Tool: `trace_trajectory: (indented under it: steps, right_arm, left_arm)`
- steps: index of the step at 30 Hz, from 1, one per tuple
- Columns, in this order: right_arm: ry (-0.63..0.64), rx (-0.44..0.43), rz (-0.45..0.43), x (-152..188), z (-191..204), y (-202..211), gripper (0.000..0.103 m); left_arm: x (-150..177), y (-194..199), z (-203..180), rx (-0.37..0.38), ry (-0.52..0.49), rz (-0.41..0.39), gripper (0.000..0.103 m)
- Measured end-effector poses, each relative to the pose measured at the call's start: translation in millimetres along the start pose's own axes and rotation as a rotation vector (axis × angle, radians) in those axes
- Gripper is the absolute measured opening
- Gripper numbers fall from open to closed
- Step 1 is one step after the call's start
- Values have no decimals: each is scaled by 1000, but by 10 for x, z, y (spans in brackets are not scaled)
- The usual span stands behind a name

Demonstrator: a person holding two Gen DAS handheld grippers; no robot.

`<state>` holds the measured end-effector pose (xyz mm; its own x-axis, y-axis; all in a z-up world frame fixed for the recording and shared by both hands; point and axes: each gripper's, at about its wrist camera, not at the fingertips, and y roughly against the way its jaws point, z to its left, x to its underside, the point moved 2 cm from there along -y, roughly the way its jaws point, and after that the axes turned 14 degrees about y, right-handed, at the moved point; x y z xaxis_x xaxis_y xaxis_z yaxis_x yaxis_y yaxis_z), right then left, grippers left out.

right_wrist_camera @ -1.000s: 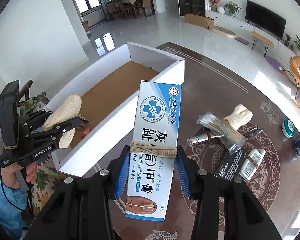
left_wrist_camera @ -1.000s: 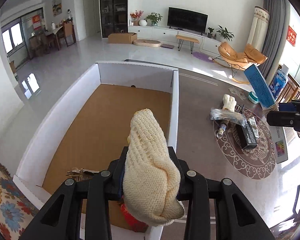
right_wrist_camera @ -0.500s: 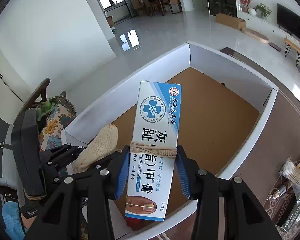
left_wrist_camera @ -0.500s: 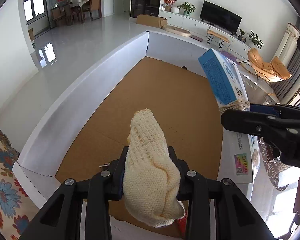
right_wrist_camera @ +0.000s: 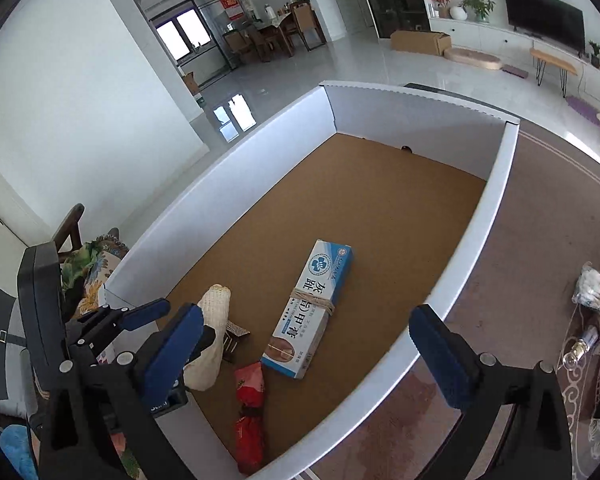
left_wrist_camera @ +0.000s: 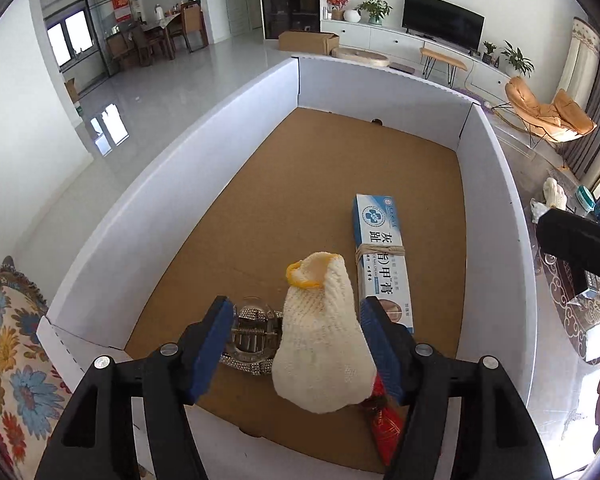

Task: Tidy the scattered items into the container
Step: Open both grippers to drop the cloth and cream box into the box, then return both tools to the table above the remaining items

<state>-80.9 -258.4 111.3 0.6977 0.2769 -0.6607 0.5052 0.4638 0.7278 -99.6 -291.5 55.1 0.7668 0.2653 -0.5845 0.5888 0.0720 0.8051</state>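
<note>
I see bright daylight entering through the far windows [right_wrist_camera: 188, 36] and glaring off the glossy pale floor tiles [right_wrist_camera: 232, 116]. Both views stay sharp, though fisheye curvature bends the white cardboard box walls [left_wrist_camera: 172, 184] and darkens my corners.

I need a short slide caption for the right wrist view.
Open right gripper above the white box; cream carton lies inside.
</note>
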Motion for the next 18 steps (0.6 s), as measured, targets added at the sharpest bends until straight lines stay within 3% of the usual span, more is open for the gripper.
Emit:
trace_trajectory:
  steps: [2,4,10,13,15,18]
  right_arm:
    - [-27,43,-31,278,-171,228,103]
    - [-51,117,-36,641,-391,427,103]
    - [-84,453,64,1893,-1241,1012,103]
    - [-127,592,99,2425,-1623,1400,103]
    - [-167,646,103,2677,-1803,1602,103]
    - [-213,704,123,2870,-2055,1834,103]
  left_arm:
    - [49,189,-120,19,-16,-59,68]
    - [133,379,-292,45,-38,-112,80]
    - [436,881,-1099,176,-134,-211,86]
    - [718,980,-1558,266,-180,-205,103]
    - [947,904,-1872,299,-219,-162,103]
    - [1276,585,-2305,289,-280,-73,103]
